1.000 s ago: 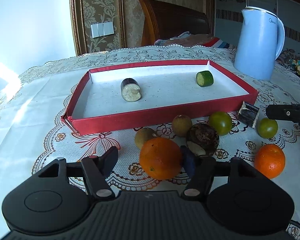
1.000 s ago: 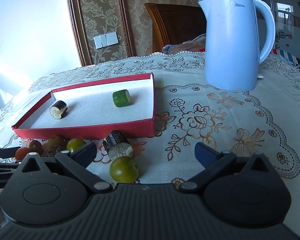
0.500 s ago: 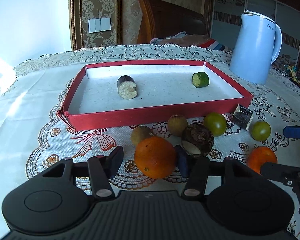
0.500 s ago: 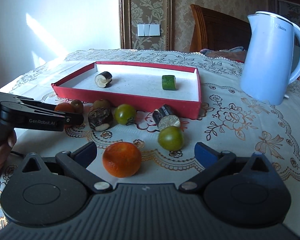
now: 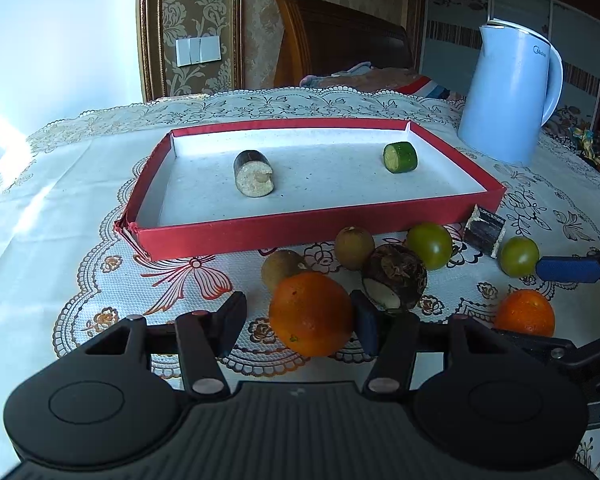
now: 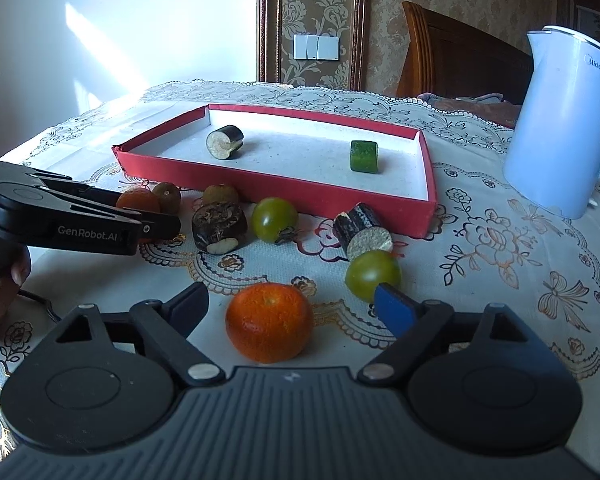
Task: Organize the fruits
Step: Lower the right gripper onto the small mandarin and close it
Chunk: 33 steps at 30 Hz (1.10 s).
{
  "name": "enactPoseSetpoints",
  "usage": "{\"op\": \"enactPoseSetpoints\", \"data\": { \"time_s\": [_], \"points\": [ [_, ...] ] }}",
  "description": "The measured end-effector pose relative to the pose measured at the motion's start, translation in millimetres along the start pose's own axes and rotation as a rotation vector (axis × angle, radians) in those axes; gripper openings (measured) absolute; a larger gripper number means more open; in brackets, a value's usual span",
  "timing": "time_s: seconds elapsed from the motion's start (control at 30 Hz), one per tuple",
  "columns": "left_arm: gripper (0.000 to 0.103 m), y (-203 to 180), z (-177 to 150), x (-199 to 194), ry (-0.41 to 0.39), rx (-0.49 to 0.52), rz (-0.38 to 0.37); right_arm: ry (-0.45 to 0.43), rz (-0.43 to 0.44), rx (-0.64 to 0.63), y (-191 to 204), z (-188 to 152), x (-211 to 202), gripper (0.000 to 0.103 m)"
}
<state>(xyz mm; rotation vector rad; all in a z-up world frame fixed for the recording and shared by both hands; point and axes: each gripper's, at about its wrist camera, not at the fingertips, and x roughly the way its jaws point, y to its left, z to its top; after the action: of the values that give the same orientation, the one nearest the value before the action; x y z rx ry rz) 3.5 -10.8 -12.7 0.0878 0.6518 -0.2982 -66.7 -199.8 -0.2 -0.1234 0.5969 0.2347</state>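
Observation:
A red tray (image 5: 320, 232) (image 6: 284, 194) holds an eggplant piece (image 5: 254, 174) and a cucumber piece (image 5: 400, 157). In front of it lie two kiwis (image 5: 354, 242), a taro (image 5: 396, 276), two green tomatoes (image 5: 430, 246), another eggplant piece (image 5: 484, 230) and two oranges. My left gripper (image 5: 300, 322) is open around the large orange (image 5: 311, 314); its right pad touches it, the left pad stands apart. My right gripper (image 6: 292, 306) is open around the smaller orange (image 6: 269, 322), not touching. The right gripper's blue pad lies by a green tomato (image 6: 372, 274).
A light blue kettle (image 5: 510, 98) (image 6: 560, 124) stands right of the tray on the lace tablecloth (image 5: 60, 200). A wooden chair back (image 5: 340, 40) is behind the table. My left gripper's body (image 6: 80, 220) shows in the right wrist view.
The right gripper has swung left and closed in on the smaller orange, which now sits between its fingers. The left gripper has held around the large orange, moving slightly nearer.

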Motion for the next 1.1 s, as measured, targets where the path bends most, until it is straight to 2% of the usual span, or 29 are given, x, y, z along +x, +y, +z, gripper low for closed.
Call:
{"op": "enactPoseSetpoints", "data": {
  "time_s": [0.43, 0.5, 0.53, 0.57, 0.73, 0.93, 1.1],
  "points": [
    [0.055, -2, -1, 0, 0.003, 0.012, 0.005, -0.01, -0.022, -0.077, 15, 0, 1, 0.076],
    [0.054, -2, -1, 0, 0.001, 0.01, 0.005, -0.006, -0.026, -0.093, 18, 1, 1, 0.065],
    [0.048, -2, -1, 0, -0.004, 0.011, -0.003, 0.005, -0.019, -0.094, 18, 0, 2, 0.058],
    [0.042, -2, -1, -2, -0.01, 0.015, -0.013, 0.021, -0.005, -0.082, 18, 1, 4, 0.047],
    [0.041, -9, -3, -3, -0.023, 0.054, 0.008, 0.023, 0.001, -0.064, 17, 0, 5, 0.047],
    [0.04, -7, -2, -3, -0.024, 0.046, 0.002, 0.018, -0.006, -0.049, 15, 1, 5, 0.043],
    [0.04, -7, -2, -3, -0.03, 0.044, 0.026, 0.014, -0.009, -0.053, 15, 0, 5, 0.042]
  ]
}}
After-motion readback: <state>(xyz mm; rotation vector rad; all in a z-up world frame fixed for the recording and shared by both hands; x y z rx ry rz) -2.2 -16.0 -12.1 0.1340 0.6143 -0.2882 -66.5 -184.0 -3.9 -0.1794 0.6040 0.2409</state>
